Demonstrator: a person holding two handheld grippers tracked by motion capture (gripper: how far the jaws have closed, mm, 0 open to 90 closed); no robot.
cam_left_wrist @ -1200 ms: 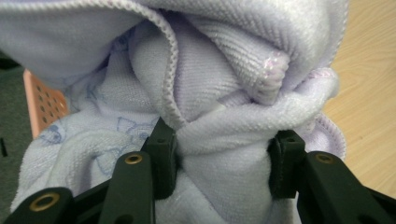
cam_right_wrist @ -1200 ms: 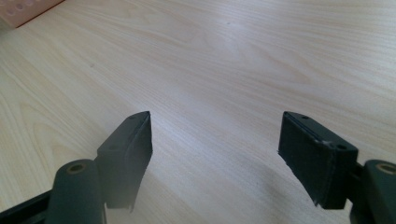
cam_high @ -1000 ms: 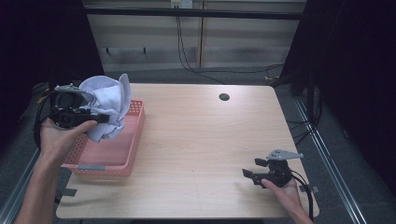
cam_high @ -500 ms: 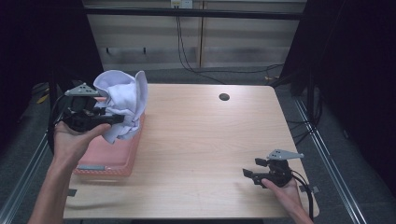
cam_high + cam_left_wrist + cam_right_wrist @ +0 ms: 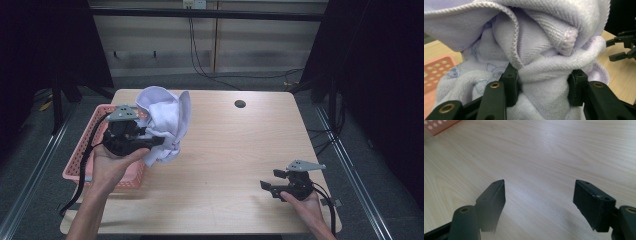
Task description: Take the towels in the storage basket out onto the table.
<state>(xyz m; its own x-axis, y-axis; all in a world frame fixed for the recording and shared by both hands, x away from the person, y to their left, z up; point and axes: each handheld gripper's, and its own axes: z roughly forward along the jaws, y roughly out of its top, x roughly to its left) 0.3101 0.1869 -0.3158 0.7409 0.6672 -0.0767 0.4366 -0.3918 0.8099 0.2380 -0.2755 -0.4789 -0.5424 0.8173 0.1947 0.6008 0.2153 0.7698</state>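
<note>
Left hand-held gripper point(image 5: 157, 142) clamped on bunched white towel point(image 5: 165, 122); towel lifted clear of pink basket point(image 5: 80, 160), hanging over bench point(image 5: 240, 155) edge of basket; right hand-held gripper point(image 5: 265, 187) agape, empty, resting low on bench; judged: pick-up done, setting towel down on bench outstanding.

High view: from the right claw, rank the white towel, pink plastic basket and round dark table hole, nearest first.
1. Round dark table hole, straight beyond the right claw.
2. White towel, in the left claw, mid-left.
3. Pink plastic basket, at the left edge.
</note>
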